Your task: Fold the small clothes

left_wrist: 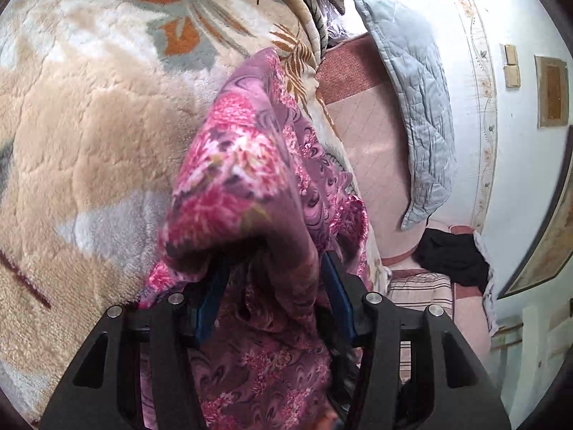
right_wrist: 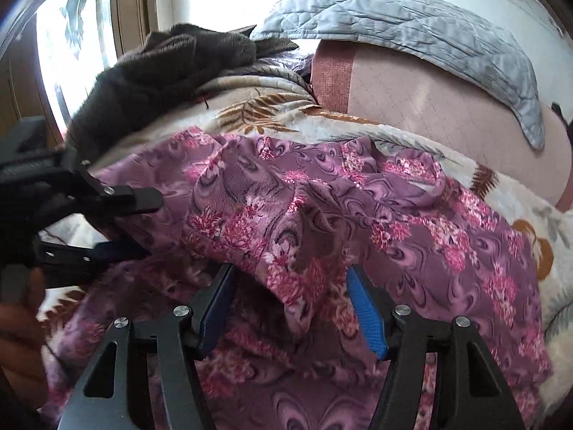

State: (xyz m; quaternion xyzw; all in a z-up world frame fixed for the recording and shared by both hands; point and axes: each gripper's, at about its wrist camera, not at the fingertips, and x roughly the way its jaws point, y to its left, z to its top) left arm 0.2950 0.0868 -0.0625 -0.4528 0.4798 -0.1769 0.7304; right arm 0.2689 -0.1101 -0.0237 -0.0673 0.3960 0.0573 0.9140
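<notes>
- Nearest the left wrist lens: black arms of the left tool [left_wrist: 274, 251], blue pads set apart, purple floral garment [left_wrist: 250, 165] draped over and between them, fingertips buried under the cloth.
- Cannot tell whether the left tool is pinching the cloth or merely carrying it; pads stand wide, fabric bunched thickly in the gap.
- Garment rising from the left tool in a tall fold, tilted, its far tip touching the plush floral blanket [left_wrist: 89, 114] on the bed.
- Nearest the right wrist lens: right tool [right_wrist: 290, 272], blue ribbed pads spread well apart, a fold of the same garment [right_wrist: 412, 222] hanging between and over them; grip likewise unclear.
- Rest of the garment spread crumpled over the blanket [right_wrist: 272, 107], reaching from lower left to far right.
- Left tool [right_wrist: 143, 222] entering from the left edge in the right wrist view, its black fingers against the garment's edge.
- Dark grey fleece [right_wrist: 161, 68] heaped on the blanket beyond the garment.
- Pale blue quilt [right_wrist: 429, 32] lying along the top of the pink headboard [right_wrist: 429, 118].
- Black cloth [left_wrist: 451, 258] on the striped bedding, well apart from the garment.
</notes>
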